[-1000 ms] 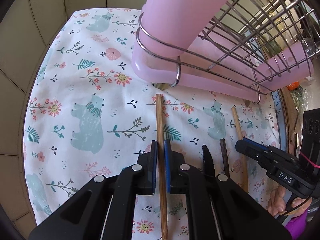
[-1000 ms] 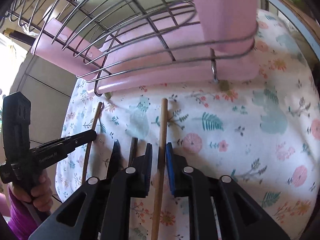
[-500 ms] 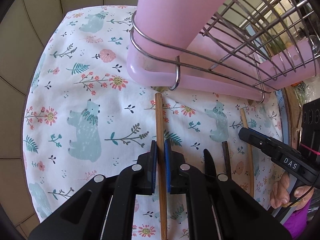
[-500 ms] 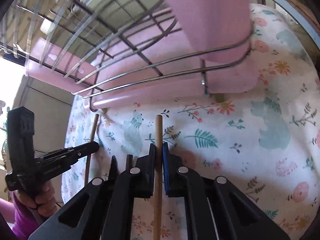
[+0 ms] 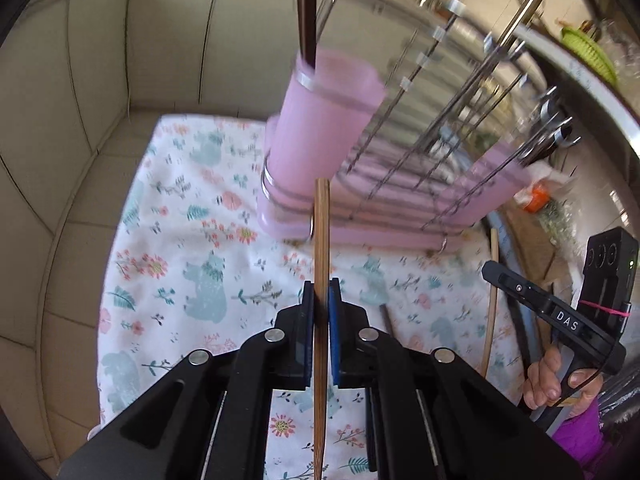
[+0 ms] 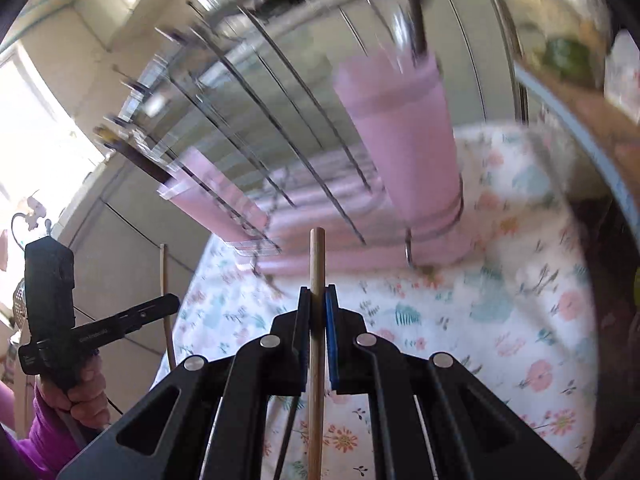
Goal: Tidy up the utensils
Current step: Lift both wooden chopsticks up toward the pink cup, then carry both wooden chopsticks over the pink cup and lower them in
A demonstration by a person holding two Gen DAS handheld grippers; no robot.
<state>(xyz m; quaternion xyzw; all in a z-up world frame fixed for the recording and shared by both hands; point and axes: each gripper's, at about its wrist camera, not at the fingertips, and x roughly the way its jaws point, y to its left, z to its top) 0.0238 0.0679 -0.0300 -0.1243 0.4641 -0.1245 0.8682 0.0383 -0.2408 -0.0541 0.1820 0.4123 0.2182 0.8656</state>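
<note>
Your left tongs [image 5: 321, 286] are clenched on a dark wooden chopstick [image 5: 321, 248], which runs straight up between the blue pads and ends in front of the pink cup [image 5: 324, 136] at the near corner of the wire dish rack [image 5: 440, 152]. Your right tongs [image 6: 318, 294] are clamped the same way on a paler chopstick [image 6: 317, 264], its tip in front of the rack's pink tray [image 6: 320, 216]. Both sticks look clear of the flowered cloth [image 5: 192, 248] that covers the bench (the blur makes the gap hard to judge).

From the left camera you can see your right tongs at the right edge, held in your hand [image 5: 548, 376] with a purple sleeve [image 5: 580, 436], the pale stick slanting through their tip. From the right camera your left tongs show at the left edge, gripped by your other hand [image 6: 80, 392], with a thin stick rising above them.

The pink cup already holds a couple of dark, upright utensils [image 5: 306, 12]. Another dark utensil [image 5: 386, 318] lies on the cloth just right of your left tongs; what it is cannot be told.
</note>
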